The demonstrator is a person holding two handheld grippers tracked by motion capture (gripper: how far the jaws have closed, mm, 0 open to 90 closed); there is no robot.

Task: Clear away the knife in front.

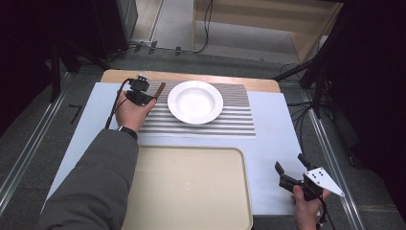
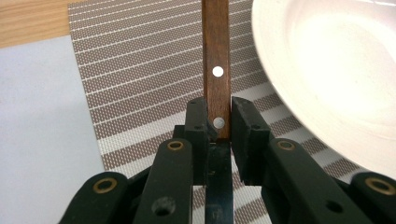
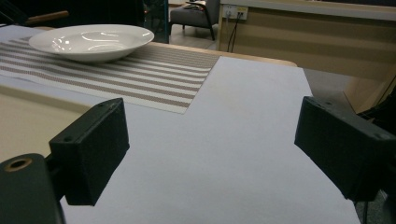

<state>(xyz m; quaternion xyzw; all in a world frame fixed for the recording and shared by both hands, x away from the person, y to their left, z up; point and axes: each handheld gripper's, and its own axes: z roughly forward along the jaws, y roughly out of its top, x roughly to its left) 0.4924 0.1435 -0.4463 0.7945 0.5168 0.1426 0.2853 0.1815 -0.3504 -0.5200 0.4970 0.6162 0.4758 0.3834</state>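
**Knife in hand, place setting unfinished**

We see the left tongs (image 2: 218, 122) clamped on the wooden-handled knife (image 2: 216, 60), held just left of the white plate (image 1: 195, 101) on the striped mat (image 1: 230, 122). Right tongs (image 1: 290, 173) stand apart, holding nothing, well off from the plate. We judge the knife is not yet laid down beside it.
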